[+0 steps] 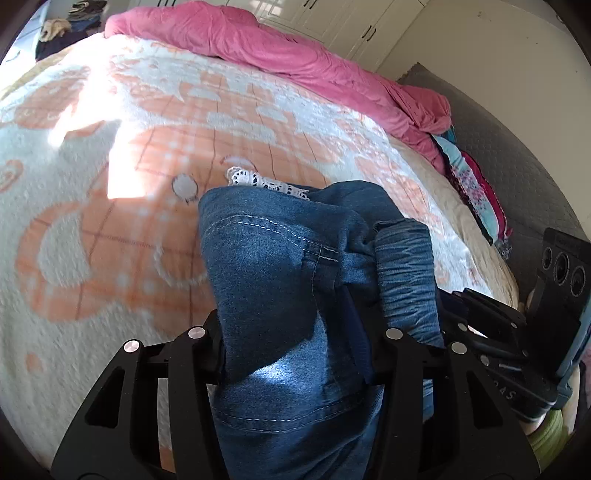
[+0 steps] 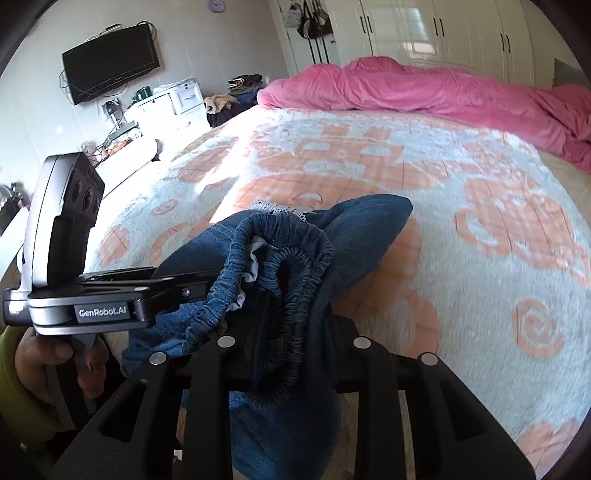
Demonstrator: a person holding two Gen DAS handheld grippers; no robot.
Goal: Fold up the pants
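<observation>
Blue denim pants (image 1: pixel 280 280) with a gathered elastic waistband and white lace trim hang bunched above the bed. My left gripper (image 1: pixel 295 354) is shut on the pants near the waist; its fingertips are hidden by the cloth. My right gripper (image 2: pixel 291 332) is shut on the elastic waistband of the pants (image 2: pixel 295 258), close beside the left one. The left gripper shows in the right wrist view (image 2: pixel 177 291), clamped on the waistband. The right gripper shows at the right edge of the left wrist view (image 1: pixel 480 314).
The bed carries a white and orange patterned blanket (image 1: pixel 147 184) (image 2: pixel 461 206). A pink duvet (image 1: pixel 280 48) (image 2: pixel 443 88) lies bunched along its far side. Folded clothes (image 1: pixel 476 192) sit at the bed's right edge. A wall TV (image 2: pixel 110 61), a white dresser (image 2: pixel 173 103) and wardrobes (image 2: pixel 443 29) stand beyond.
</observation>
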